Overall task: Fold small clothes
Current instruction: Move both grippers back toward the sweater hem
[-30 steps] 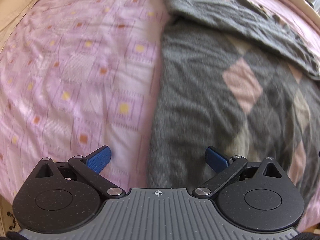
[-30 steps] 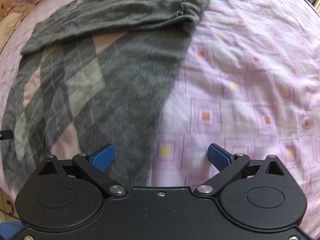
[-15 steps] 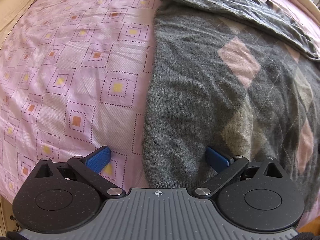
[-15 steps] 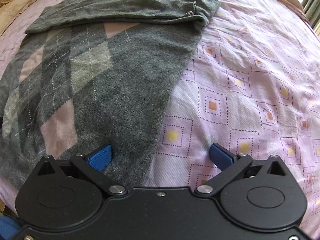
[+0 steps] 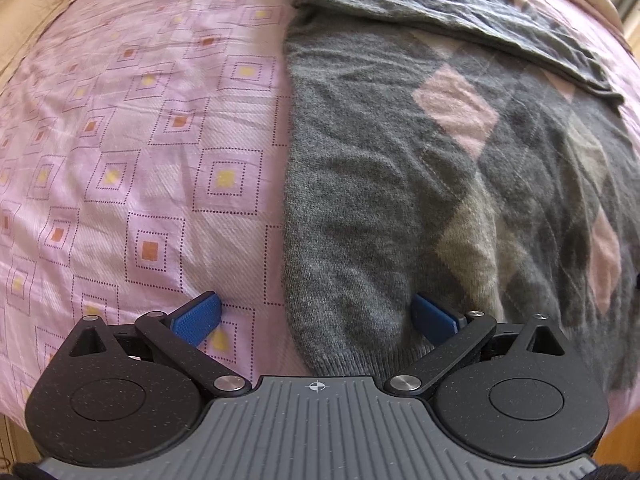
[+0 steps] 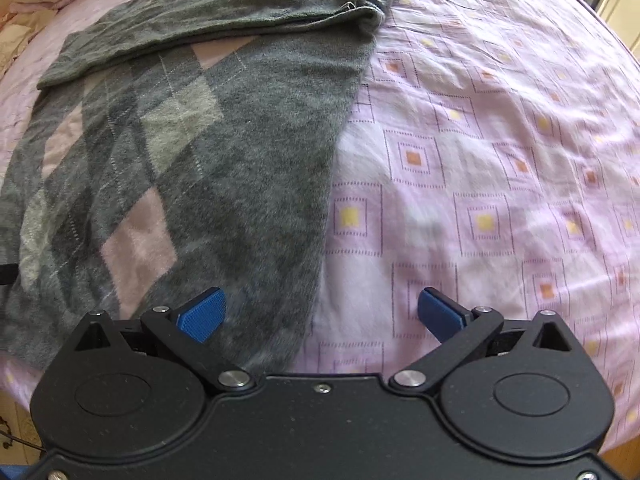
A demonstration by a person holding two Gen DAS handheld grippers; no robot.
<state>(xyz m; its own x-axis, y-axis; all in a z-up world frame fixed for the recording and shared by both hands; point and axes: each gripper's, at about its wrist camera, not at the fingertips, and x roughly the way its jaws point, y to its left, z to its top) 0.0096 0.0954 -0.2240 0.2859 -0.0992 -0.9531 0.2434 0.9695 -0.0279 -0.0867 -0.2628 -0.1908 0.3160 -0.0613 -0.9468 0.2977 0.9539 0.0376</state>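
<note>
pink bedspread (image 5: 152, 152) under gray sweater (image 5: 380, 184), seemingly flat

Soft daylight; slight blur; fisheye-bent edges; source unclear.

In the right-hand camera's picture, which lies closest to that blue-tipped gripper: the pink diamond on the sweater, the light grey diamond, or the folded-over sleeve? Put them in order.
From the right gripper, nearest first:
1. Pink diamond, low on the left, just beyond the left fingertip.
2. Light grey diamond, farther up the sweater, left of centre.
3. Folded sleeve, laid across the sweater's far end.
</note>
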